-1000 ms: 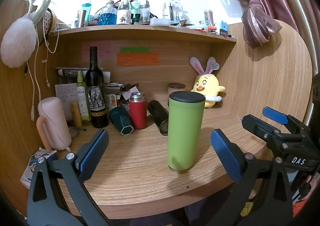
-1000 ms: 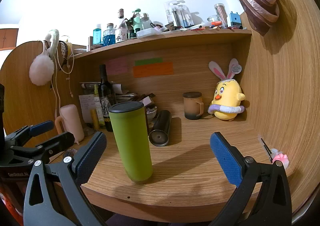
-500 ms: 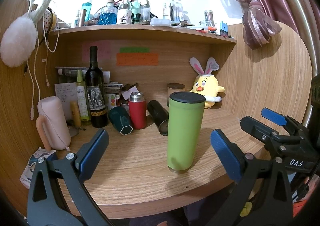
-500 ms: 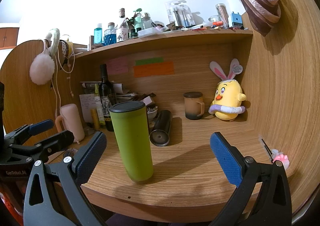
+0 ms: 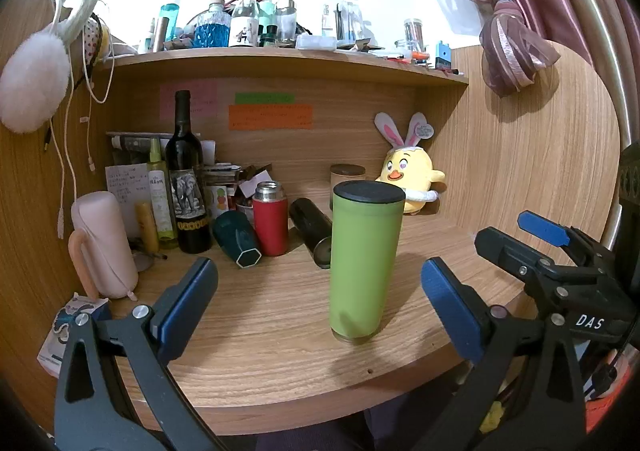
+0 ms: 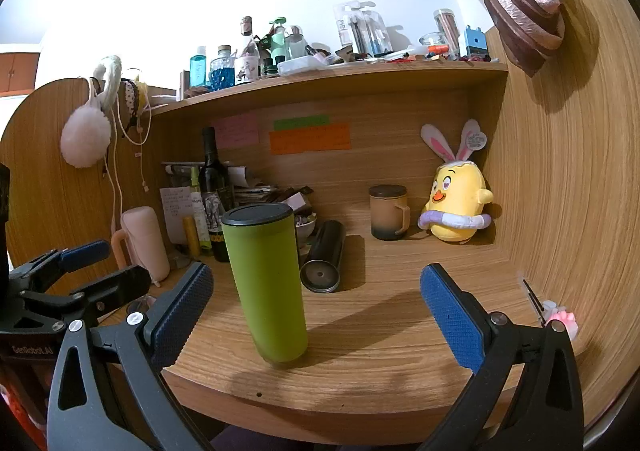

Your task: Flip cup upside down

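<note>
A tall green cup (image 5: 363,263) with a black end on top stands upright near the desk's front edge; it also shows in the right wrist view (image 6: 267,287). My left gripper (image 5: 318,311) is open and empty, its blue pads wide apart, a little short of the cup. My right gripper (image 6: 316,315) is open and empty too, with the cup just inside its left pad. The right gripper shows at the right of the left wrist view (image 5: 536,247), and the left gripper at the left of the right wrist view (image 6: 76,271).
Behind the cup lie a black tumbler (image 5: 310,229) and a teal cup (image 5: 236,237) on their sides, beside a red flask (image 5: 272,221), a wine bottle (image 5: 186,187) and a pink jug (image 5: 104,243). A brown mug (image 6: 388,211) and a yellow plush chick (image 6: 456,203) stand at the back right.
Almost nothing has moved. The right wrist view has crept slightly, so the cup sits a touch further right in it.
</note>
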